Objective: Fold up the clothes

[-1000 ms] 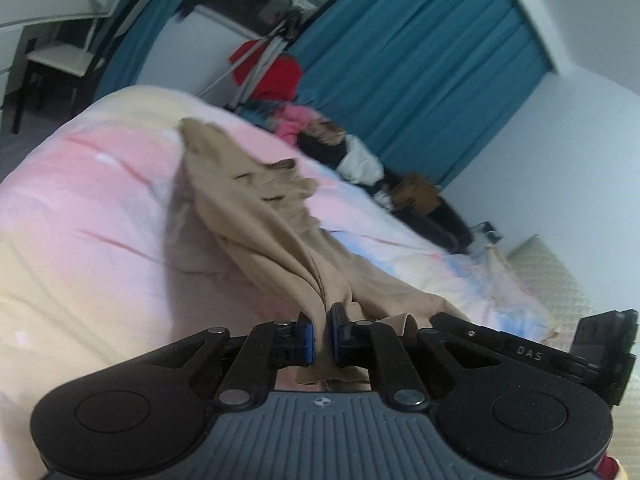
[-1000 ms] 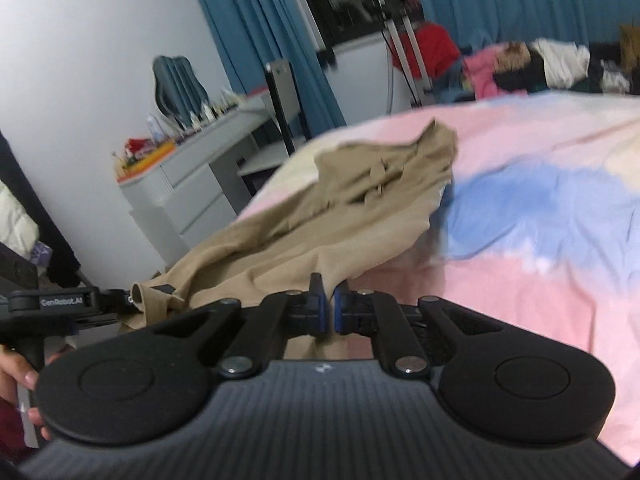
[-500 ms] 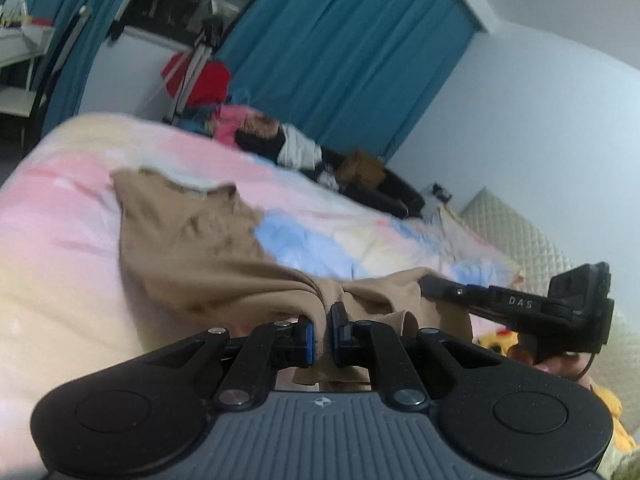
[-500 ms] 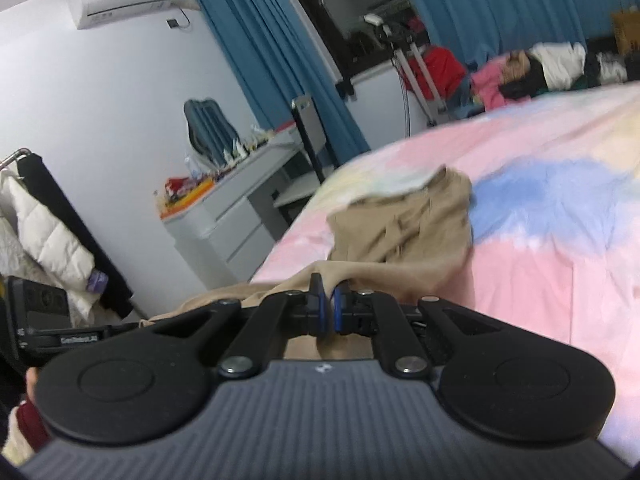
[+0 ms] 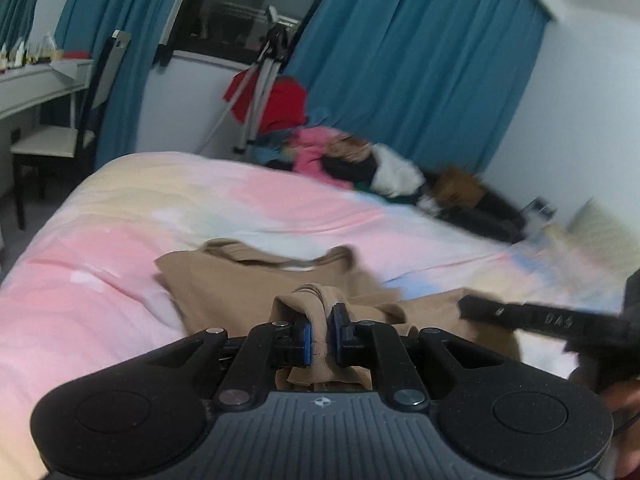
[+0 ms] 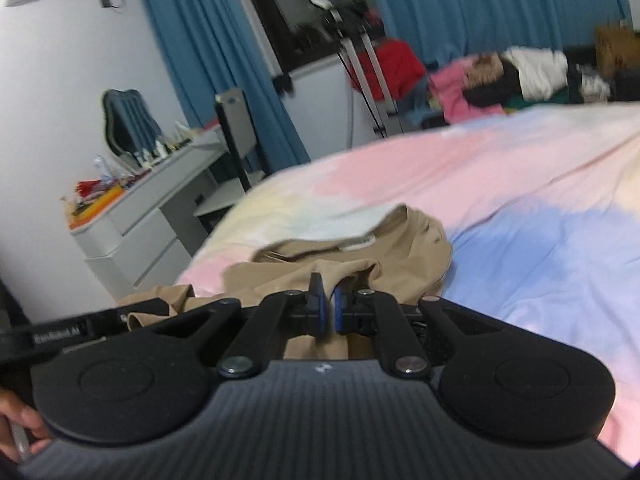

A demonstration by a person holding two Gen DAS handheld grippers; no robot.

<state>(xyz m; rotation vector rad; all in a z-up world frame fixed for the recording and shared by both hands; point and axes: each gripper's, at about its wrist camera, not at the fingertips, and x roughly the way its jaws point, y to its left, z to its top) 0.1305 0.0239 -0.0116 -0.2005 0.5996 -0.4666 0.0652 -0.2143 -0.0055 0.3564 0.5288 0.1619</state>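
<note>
A tan garment [image 5: 224, 280] lies on the pastel bed cover [image 5: 100, 248], its collar end flat and facing away. My left gripper [image 5: 320, 336] is shut on a bunched edge of this tan garment, which rises in a hump between the blue pads. In the right wrist view the same tan garment [image 6: 404, 248] shows its neck label, and my right gripper [image 6: 329, 312] is shut on another edge of it. The right gripper's black body [image 5: 540, 320] crosses the left view at the right; the left one [image 6: 60, 332] sits at the right view's left edge.
A pile of mixed clothes [image 5: 360, 160] lies at the bed's far side beneath blue curtains [image 5: 400, 60]. A tripod [image 5: 256, 80] stands by the window. A white desk [image 6: 140, 208] and chair [image 5: 48, 140] stand left of the bed. A hand [image 6: 20, 420] holds the left gripper.
Both grippers have carried the held edges forward over the garment toward its collar, doubling the cloth. The spread-out part now looks much shorter and lies closer in front of both grippers.
</note>
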